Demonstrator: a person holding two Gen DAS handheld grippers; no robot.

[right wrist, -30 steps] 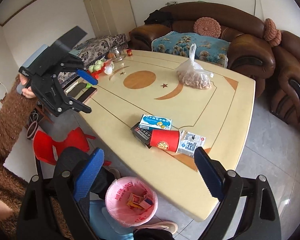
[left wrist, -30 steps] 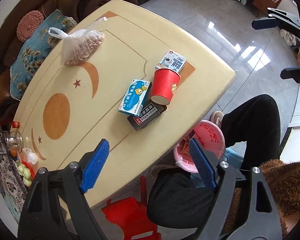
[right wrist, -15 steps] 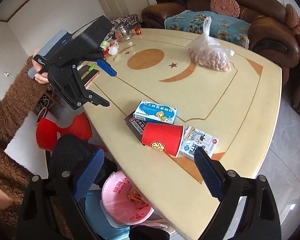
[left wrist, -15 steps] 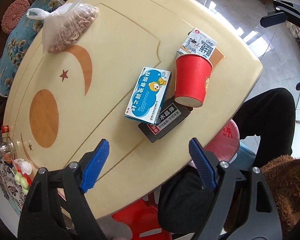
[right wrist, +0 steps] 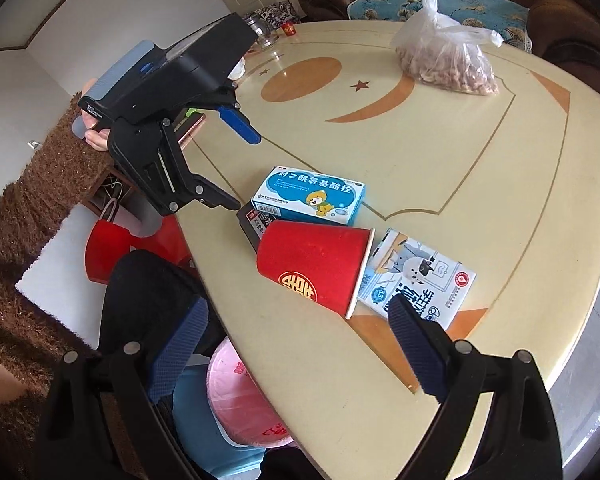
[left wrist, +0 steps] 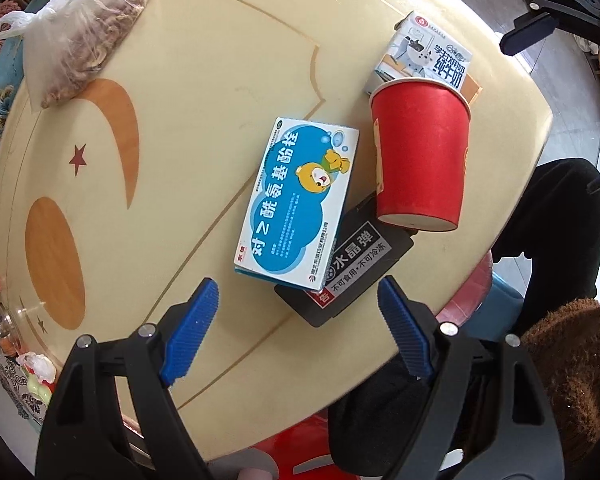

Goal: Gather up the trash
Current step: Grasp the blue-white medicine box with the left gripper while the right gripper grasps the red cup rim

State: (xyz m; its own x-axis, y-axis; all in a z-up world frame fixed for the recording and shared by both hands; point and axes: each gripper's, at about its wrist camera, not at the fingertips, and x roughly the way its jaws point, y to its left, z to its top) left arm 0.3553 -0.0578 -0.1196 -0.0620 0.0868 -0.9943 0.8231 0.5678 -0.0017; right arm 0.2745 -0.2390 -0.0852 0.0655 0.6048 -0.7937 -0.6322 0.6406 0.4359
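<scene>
A cream table (left wrist: 204, 92) inlaid with an orange moon, disc and red stars is seen. A knotted plastic bag of nuts (left wrist: 80, 36) lies at 11 o'clock. Near the 3 o'clock edge a red paper cup (left wrist: 420, 152) lies on its side, its rim against a milk carton (left wrist: 428, 54). Beside the cup, a blue medicine box (left wrist: 296, 204) rests partly on a black packet (left wrist: 352, 272).

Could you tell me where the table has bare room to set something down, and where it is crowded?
Bare top lies between the peanut bag and the blue box, around the crescent inlay, and along the far right side of the table. The near edge is crowded: the box, black pack, red cup and milk carton touch or overlap.
</scene>
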